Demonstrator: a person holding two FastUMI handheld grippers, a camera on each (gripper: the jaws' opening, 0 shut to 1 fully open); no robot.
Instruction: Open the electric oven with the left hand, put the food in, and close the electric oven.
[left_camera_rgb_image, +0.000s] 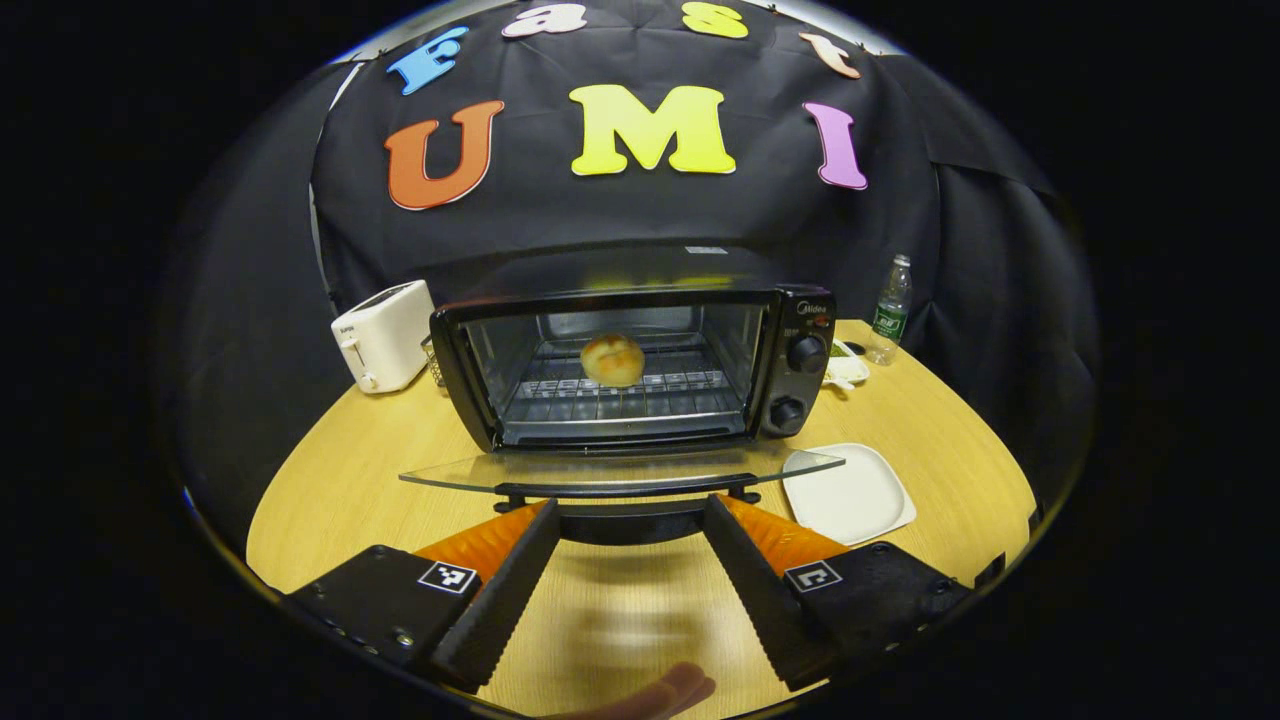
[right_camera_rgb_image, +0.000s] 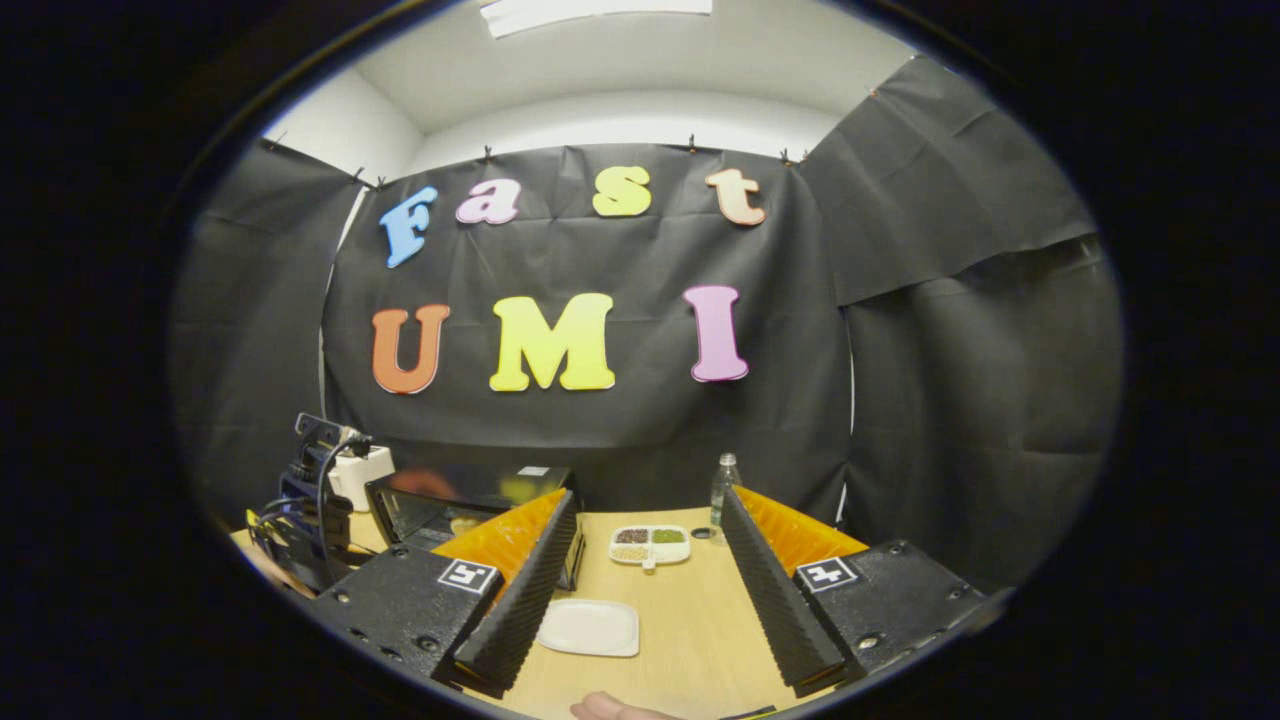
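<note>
Closing: step in hand, judged; bun already inside, door not yet shut
Bun (left_camera_rgb_image: 612, 359): on the rack in the oven, mid-cavity, sitting free
Oven (left_camera_rgb_image: 800, 350): on the table, cavity facing the left gripper; knobs on its right panel
Door (left_camera_rgb_image: 620, 468): glass, dropped flat and level in front of the oven mouth; dark handle (left_camera_rgb_image: 630, 522) on its near edge
Left gripper (left_camera_rgb_image: 630, 520): fingers wide and holding nothing, one either side of the handle, tips level with it; can't tell if a pad touches the handle
Right gripper (right_camera_rgb_image: 648, 545): up and off to the oven's right, fingers wide, nothing between them
Plate (left_camera_rgb_image: 850, 492): white, bare, on the table just right of the door's corner
Toaster (left_camera_rgb_image: 385, 335): white, left of the oven, behind it a bit
Bottle (left_camera_rgb_image: 890, 308): right of the oven, toward the wall
Tray (right_camera_rgb_image: 650, 544): small divided dish of grains, right of the oven, beyond the plate
Table (left_camera_rgb_image: 340, 490): wood, carries all of it
How to do it well: get under or onto the handle centre, lift along the hinge arc, not straight forward; keep the push even so the glass doesn't twist; ease off near the frame, no slam, bun could roll
Risk: a finger slipping off the handle lets the door fall back; a wide swing right could clip the plate
</note>
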